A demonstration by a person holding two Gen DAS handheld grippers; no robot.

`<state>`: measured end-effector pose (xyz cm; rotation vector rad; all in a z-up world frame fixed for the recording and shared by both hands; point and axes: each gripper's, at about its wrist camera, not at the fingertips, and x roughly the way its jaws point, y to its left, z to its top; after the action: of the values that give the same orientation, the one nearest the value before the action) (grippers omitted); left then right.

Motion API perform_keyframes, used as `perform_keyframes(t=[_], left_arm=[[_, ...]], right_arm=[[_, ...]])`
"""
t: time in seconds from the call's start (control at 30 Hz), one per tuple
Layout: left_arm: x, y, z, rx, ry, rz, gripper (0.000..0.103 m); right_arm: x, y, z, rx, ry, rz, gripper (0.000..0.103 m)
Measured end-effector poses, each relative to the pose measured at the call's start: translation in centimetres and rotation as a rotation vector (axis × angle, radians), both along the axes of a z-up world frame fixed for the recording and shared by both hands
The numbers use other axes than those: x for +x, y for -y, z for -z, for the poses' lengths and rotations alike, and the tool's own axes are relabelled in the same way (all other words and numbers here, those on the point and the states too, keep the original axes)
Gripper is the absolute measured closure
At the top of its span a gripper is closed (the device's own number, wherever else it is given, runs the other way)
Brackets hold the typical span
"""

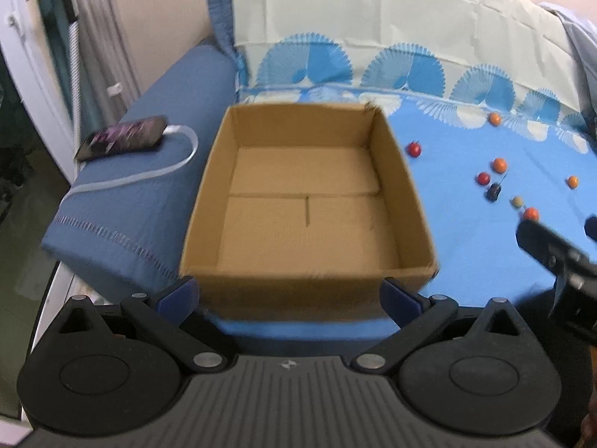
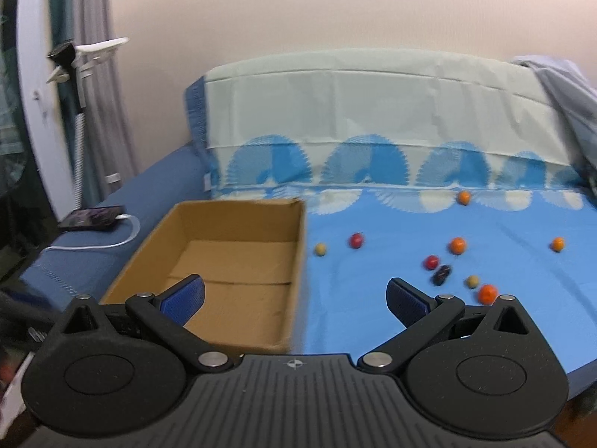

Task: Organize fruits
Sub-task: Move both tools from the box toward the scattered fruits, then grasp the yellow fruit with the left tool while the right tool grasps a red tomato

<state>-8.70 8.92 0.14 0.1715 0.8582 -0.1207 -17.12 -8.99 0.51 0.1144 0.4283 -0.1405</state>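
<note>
Your left gripper [image 1: 289, 291] sits low and level, its blue-padded fingers [image 1: 179, 291] spread wide, released, flanking the near wall of the cardboard box [image 1: 309, 194] without gripping it. Your right gripper [image 2: 294, 295] hovers level too, fingers spread wide with nothing between them; its left pad [image 2: 184, 296] overlaps the box's near corner in its own view, contact unclear. From the left wrist camera, the right gripper shows at 3 o'clock, blurred.

No readable writing; only a small round emblem [image 2: 294, 364] on each ribbed grey body.

The box is plain corrugated brown, open-topped, nothing in it, floor flaps meeting at a seam. The fruits [image 2: 457, 245] lie scattered on the smooth blue sheet [image 2: 373, 298] at 1 to 3 o'clock of the box: small glossy balls in orange, red and tan, plus one dark oblong piece [image 2: 442, 274]. A phone [image 1: 121, 142] with a white cable lies at 10 o'clock on woven blue fabric.
</note>
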Motion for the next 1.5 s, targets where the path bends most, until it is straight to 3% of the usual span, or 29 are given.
perform_keyframes(t=[0.13, 0.27, 0.5, 0.7, 0.93, 1.0, 1.17, 1.27, 1.4, 1.5], left_arm=[[3.6, 4.8, -1.2, 0.033, 0.005, 0.068, 0.0], [8.5, 10.7, -1.8, 0.065, -0.02, 0.152, 0.0], [18.7, 18.1, -1.3, 0.082, -0.019, 0.145, 0.0], [29.5, 20.7, 0.9, 0.138, -0.045, 0.066, 0.0], [39.7, 21.5, 4.3, 0.182, -0.124, -0.071, 0.0], [41.5, 22.6, 5.7, 0.2, -0.163, -0.048, 0.0], [43.5, 26.8, 10.3, 0.268, -0.283, 0.111, 0.0], [44.2, 29.5, 14.3, 0.381, -0.4, 0.206, 0.0], [44.7, 31.3, 19.1, 0.519, -0.546, 0.298, 0.0], [44.3, 31.1, 21.2, 0.571, -0.591, 0.337, 0.0]], right_arm=[[1.9, 4.8, 1.5, 0.004, -0.05, 0.097, 0.001], [4.9, 10.2, 5.1, 0.083, -0.094, 0.159, 0.0], [17.8, 17.6, 13.4, 0.153, -0.115, 0.102, 0.001], [29.7, 18.0, 19.5, 0.095, -0.2, -0.008, 0.001], [40.2, 16.4, 23.7, 0.004, -0.274, 0.013, 0.001], [40.8, 16.6, 24.1, -0.071, -0.226, 0.061, 0.001], [39.4, 22.0, 24.1, -0.008, -0.213, 0.212, 0.003], [38.4, 25.0, 24.1, 0.027, -0.252, 0.284, 0.001], [37.3, 27.4, 23.9, 0.094, -0.294, 0.298, 0.001], [37.0, 27.3, 24.1, 0.075, -0.29, 0.297, 0.001]])
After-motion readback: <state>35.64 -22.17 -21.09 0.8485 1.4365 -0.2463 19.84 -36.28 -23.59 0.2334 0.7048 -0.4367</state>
